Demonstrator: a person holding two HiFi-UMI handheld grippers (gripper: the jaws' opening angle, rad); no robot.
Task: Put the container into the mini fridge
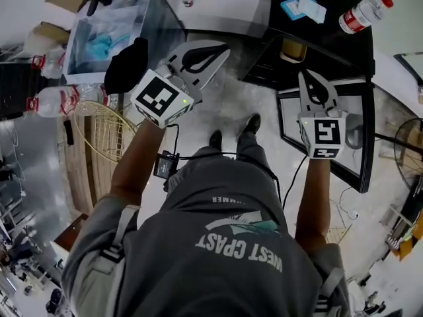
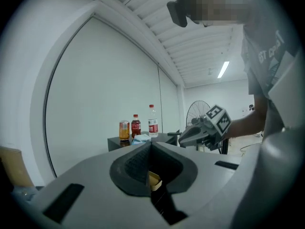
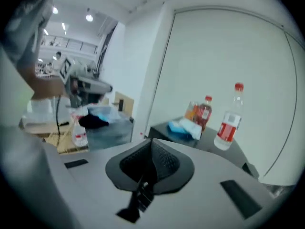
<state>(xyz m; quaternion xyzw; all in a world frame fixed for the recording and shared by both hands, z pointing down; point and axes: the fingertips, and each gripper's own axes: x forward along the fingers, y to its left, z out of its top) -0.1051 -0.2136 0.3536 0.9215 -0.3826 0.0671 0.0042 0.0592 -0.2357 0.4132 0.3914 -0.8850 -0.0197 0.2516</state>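
The black mini fridge point(image 1: 328, 33) stands ahead at the right, and its glass door point(image 1: 360, 152) is swung open toward me. In the dark opening under its top sits a tan round container point(image 1: 293, 49). My right gripper point(image 1: 305, 77) hovers just in front of that opening, above the open door, shut and empty. My left gripper point(image 1: 222, 50) is raised over the floor left of the fridge, also shut with nothing between its fingers. Seen from the left gripper point(image 2: 151, 145), the right gripper point(image 2: 189, 136) floats beside the fridge top point(image 2: 164, 138). In the right gripper view its jaws point(image 3: 152, 141) meet.
On the fridge top stand a water bottle point(image 1: 362, 14), a cola bottle point(image 3: 205, 112), a can point(image 2: 124, 130) and a blue cloth point(image 1: 303, 7). A clear plastic box point(image 1: 109, 35) with a black item is at the left, with a racket point(image 1: 106, 134) and a fan point(image 1: 404, 152) nearby.
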